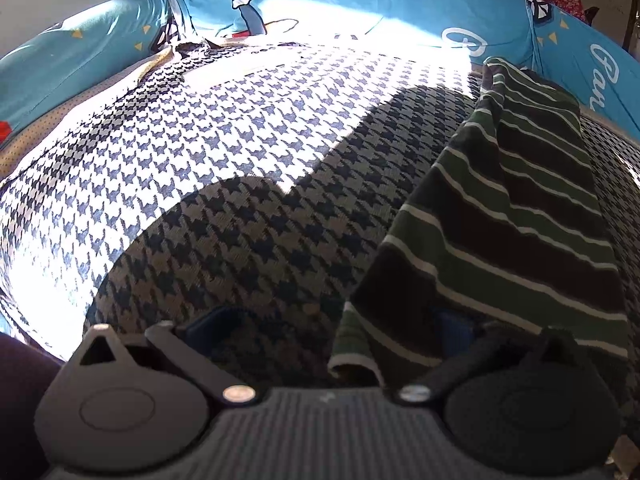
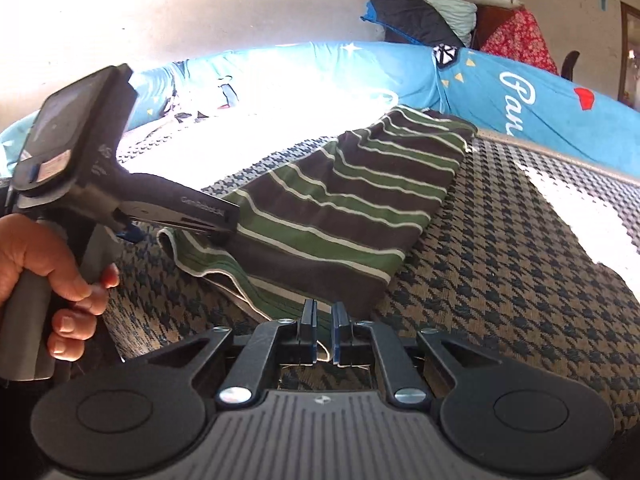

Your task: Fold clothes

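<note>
A folded garment point(image 1: 500, 220) with dark brown and green stripes and thin white lines lies on the houndstooth bed cover point(image 1: 240, 160). My left gripper point(image 1: 334, 318) is open wide over the garment's near left corner; the cloth covers its right finger. In the right wrist view the same garment point(image 2: 340, 208) stretches away from me, and the left gripper point(image 2: 226, 226) rests low on its left edge, held by a hand point(image 2: 48, 264). My right gripper point(image 2: 324, 312) sits at the garment's near edge with only a narrow gap between its pads, and no cloth shows between them.
Strong sunlight whitens much of the houndstooth cover point(image 2: 520, 280). A blue printed sheet point(image 2: 520, 92) rises along the far side of the bed. Behind it are piled clothes point(image 2: 420, 12) and a red floral cloth point(image 2: 520, 40) against the wall.
</note>
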{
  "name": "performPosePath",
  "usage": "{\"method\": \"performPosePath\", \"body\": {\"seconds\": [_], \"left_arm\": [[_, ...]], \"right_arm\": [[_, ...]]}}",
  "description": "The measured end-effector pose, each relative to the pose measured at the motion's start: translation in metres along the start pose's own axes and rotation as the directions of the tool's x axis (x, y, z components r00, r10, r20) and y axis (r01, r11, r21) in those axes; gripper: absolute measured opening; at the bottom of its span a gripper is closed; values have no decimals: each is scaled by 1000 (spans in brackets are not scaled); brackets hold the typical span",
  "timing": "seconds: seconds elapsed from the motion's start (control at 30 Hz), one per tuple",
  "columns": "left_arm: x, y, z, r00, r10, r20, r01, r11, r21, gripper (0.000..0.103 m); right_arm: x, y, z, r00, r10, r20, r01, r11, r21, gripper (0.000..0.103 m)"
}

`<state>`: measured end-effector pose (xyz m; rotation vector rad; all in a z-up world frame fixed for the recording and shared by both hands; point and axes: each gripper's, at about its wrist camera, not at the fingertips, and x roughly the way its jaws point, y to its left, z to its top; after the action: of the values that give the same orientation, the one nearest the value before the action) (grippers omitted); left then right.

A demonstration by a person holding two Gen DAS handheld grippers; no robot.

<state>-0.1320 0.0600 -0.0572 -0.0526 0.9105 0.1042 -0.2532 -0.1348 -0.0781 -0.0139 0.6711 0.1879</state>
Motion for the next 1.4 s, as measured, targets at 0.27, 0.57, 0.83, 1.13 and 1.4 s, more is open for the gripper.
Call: {"method": "performPosePath", "body": {"seconds": [0.27,0.57,0.83,1.13,1.4], "left_arm": [[-3,12,2,1000,1,-1,-1,999,-43,103],[-17,28,7,996,13,85,-1,991,-131,103],[-27,-7,4,987,-53,150,54,999,-2,103],[-35,-26,0,967,-142,214,122,987,101,103],[-18,-42,-9,970,-214,112,196,969,152,103]], "right_arm": [[13,1,-6,995,60,-74,-57,997,48,25],[5,6,-3,995,99,-5,-98,994,43,26],[28,11,11,998,66,13,-67,997,50,26],[33,13,4,994,111,-5,-110,991,76,33],[30,21,-1,989,148,-23,-147,989,23,33]]}}
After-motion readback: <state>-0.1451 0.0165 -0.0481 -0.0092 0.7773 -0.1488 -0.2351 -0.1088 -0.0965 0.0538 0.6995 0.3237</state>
